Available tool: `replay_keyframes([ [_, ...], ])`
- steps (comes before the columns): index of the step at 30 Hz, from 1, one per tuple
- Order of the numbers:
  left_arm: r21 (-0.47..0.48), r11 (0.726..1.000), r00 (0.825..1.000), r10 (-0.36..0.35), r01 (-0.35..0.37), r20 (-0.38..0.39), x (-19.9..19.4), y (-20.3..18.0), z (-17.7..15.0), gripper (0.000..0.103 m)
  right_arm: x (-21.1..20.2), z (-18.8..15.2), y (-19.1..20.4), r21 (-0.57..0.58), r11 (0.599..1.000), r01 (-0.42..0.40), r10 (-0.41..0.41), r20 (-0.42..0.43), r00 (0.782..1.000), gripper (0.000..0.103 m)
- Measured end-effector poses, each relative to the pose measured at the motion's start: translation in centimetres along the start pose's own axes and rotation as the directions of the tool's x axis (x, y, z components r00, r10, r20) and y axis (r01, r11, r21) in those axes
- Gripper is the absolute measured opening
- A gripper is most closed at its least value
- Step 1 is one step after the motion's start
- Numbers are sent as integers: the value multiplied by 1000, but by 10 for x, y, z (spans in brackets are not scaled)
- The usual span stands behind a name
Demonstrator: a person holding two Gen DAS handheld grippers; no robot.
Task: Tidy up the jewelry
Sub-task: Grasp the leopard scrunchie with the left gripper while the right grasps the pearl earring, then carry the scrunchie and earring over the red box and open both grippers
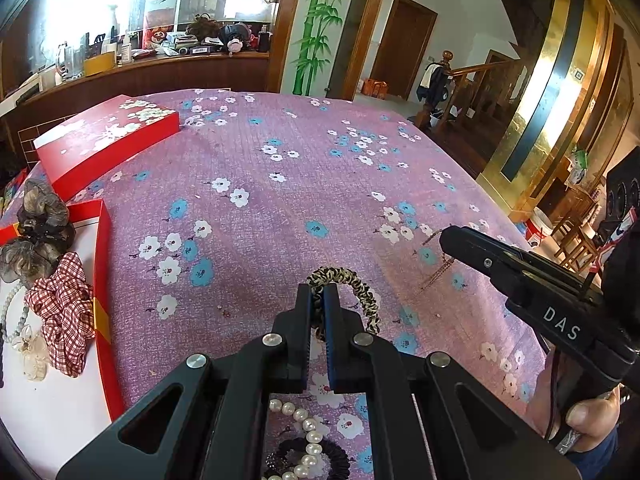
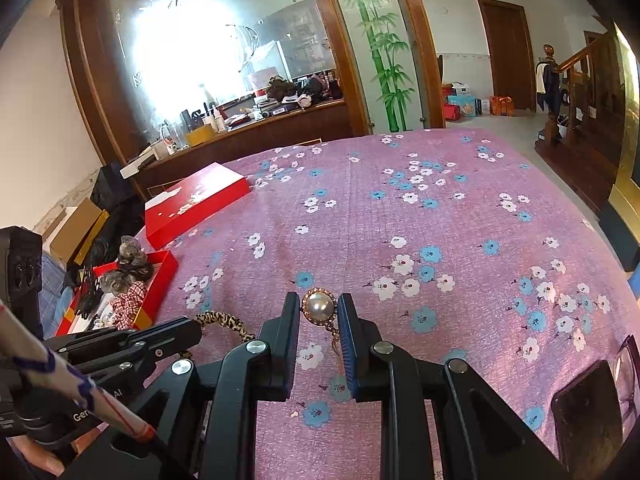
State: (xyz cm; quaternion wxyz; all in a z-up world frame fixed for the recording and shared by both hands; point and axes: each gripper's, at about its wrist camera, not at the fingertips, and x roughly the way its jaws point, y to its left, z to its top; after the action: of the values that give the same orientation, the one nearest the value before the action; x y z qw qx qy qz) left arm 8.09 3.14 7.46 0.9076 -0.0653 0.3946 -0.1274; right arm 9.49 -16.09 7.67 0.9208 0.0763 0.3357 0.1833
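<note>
Left gripper (image 1: 318,300) pinched a leopard-print scrunchie (image 1: 352,280) at its fingertips; right gripper (image 2: 319,312) clamped a pearl pendant (image 2: 319,306), chain dangling below (both apparently bound for the red box (image 1: 105,280) left of them).

Both grippers were black, with angular linkage arms pierced by triangular cut-outs and pinned by round silver screws. The left gripper (image 1: 318,300) carried ribbed blue pads (image 1: 331,332) on its inner finger faces, as did the right gripper (image 2: 319,312). White "DAS" lettering marked the right unit's side. A thin dark cable ran beside its handle, near a dark blue sleeve (image 1: 592,458).
</note>
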Motion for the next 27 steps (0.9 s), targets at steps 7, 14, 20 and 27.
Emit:
replay_keyframes([
  [7, -1, 1000, 1000, -2, 2, -3, 0, 1, 0, 5, 1, 0, -1, 2, 1000, -3, 3, -7, 1000, 20],
  [14, -15, 1000, 1000, 11, -11, 0, -1, 3, 3, 5, 0, 1, 3, -6, 1000, -9, 9, -6, 1000, 20],
  [20, -26, 999, 999, 43, -42, 28, -21, 0, 6, 5, -8, 1, 11, -18, 999, -46, 46, 6, 999, 20],
  [27, -29, 996, 995, 81, -80, 52, -51, 6, -4, 5, -21, -2, 38, -60, 993, -102, 102, 5, 995, 20],
])
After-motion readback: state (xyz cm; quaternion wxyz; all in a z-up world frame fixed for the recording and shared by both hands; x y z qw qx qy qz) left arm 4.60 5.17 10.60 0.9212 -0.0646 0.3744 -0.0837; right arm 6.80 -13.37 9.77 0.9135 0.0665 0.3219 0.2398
